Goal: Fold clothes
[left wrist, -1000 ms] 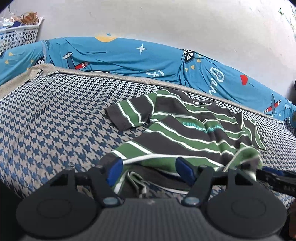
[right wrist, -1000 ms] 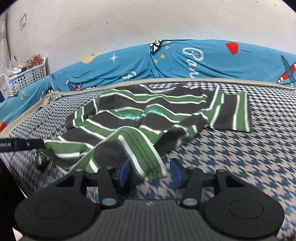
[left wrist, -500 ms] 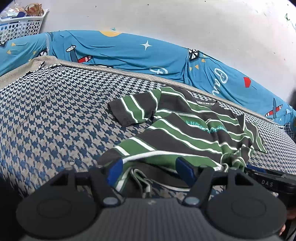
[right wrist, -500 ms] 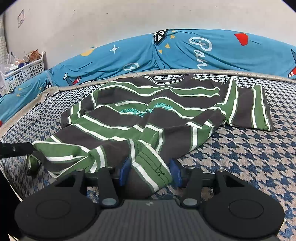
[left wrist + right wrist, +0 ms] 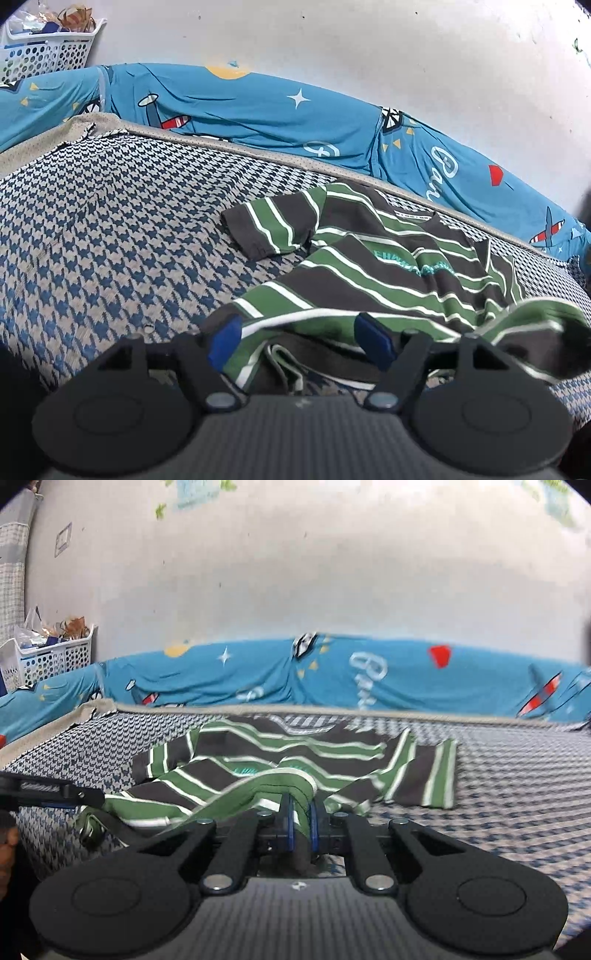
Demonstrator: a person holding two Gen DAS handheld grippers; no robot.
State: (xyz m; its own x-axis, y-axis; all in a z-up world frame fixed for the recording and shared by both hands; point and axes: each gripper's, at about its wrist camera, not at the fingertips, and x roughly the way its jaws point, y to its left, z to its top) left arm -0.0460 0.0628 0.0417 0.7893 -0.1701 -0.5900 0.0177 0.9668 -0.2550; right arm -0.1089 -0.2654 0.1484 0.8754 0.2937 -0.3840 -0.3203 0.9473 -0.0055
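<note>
Blue-and-grey houndstooth bed cover (image 5: 110, 236) fills our left wrist view, a turquoise cartoon-print bolster (image 5: 258, 110) behind it. On it lies the green, charcoal and white striped T-shirt (image 5: 369, 266), rumpled, one sleeve spread flat. Our left gripper (image 5: 299, 341) has its blue pads spread and widening, hem cloth lying between them but not pinched. It's thin, limp jersey: light, certain to sag and bunch, so we'd judge the hem corners the best hold. Whether the hem's layers are separate here we can't make out.

Over to the right wrist view: our right gripper (image 5: 300, 821) pinches a bunched hem corner, pads pressed nearly together. Motion blur smears the chest lettering. A white perforated plastic basket (image 5: 55, 661) sits far left.
</note>
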